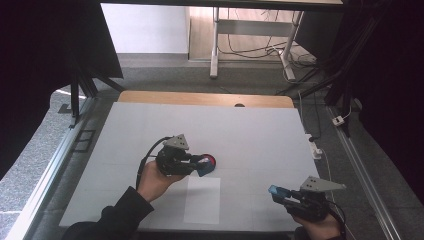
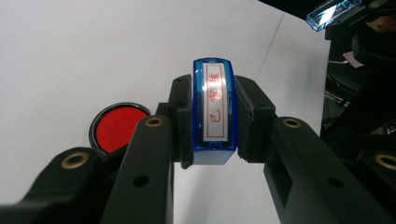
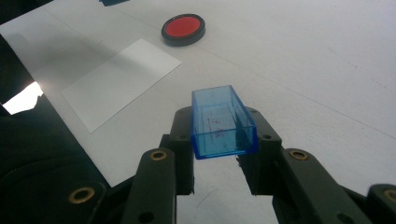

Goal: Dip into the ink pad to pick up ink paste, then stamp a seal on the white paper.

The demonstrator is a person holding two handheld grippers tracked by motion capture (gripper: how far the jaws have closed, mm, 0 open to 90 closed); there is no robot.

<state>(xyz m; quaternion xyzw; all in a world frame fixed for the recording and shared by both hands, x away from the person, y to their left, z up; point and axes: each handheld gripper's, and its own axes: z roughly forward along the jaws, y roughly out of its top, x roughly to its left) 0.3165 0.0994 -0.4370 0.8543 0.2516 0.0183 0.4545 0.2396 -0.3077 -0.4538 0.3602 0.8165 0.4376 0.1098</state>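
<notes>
Left gripper (image 1: 200,164) pinches a blue stamp (image 2: 214,112) across its narrow sides, jaws pressed to both faces; the stamp's long axis runs along the jaws, its red-lettered label facing the camera. Red ink pad (image 2: 116,127) sits on the white table (image 1: 260,135), just beside and below the stamp, to the left in the left gripper view; in the high view the stamp hangs at the pad's near edge. Right gripper (image 1: 278,192) clamps the clear blue cap (image 3: 222,122), open side up, well apart from the pad, near the table's front right. White paper sheet (image 1: 202,199) lies between the two hands. Judgement: inking comes next, and the left hand is nearer.
</notes>
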